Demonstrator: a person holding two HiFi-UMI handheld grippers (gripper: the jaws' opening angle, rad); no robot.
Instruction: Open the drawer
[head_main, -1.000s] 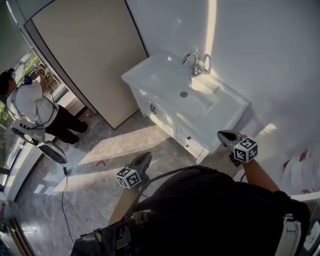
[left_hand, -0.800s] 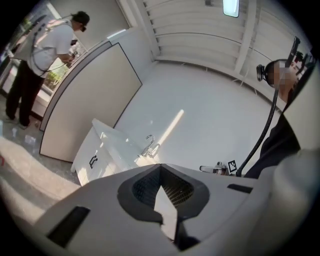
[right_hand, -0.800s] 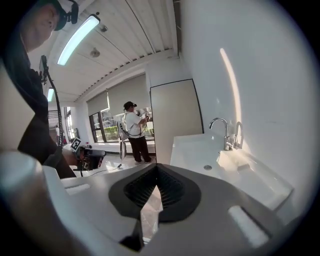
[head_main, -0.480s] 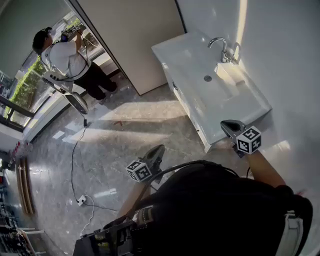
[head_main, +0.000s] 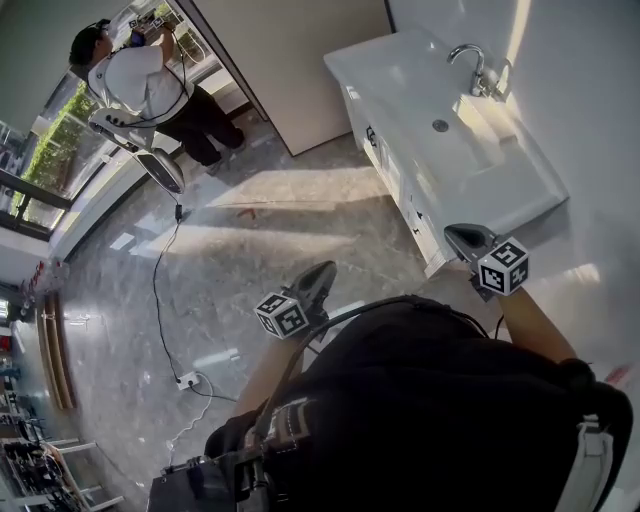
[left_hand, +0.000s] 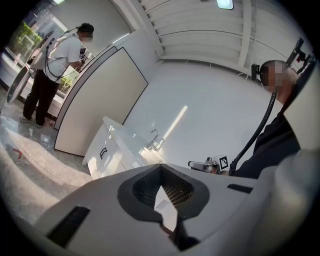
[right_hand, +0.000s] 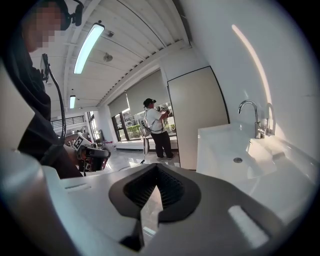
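The white vanity (head_main: 400, 70) with sink and faucet (head_main: 475, 65) stands against the wall at the upper right. Its drawer fronts (head_main: 405, 195) with small dark handles face the floor side and look closed. My right gripper (head_main: 458, 235) hangs shut and empty just off the vanity's near corner. My left gripper (head_main: 320, 275) is shut and empty too, out over the floor and well short of the drawers. The left gripper view has the vanity (left_hand: 107, 150) beyond the closed left gripper (left_hand: 161, 172). From the right gripper (right_hand: 157, 172), the basin top (right_hand: 220, 145) lies to the right.
A person (head_main: 140, 85) stands by the windows at the upper left, next to a white device (head_main: 160, 170). A cable (head_main: 160, 300) runs across the marble floor to a power strip (head_main: 185, 380). A beige panel (head_main: 290, 50) borders the vanity's far end.
The head view has swung, so the vanity now sits further up and right. The left gripper has shifted up and right in the view. Both stay shut.
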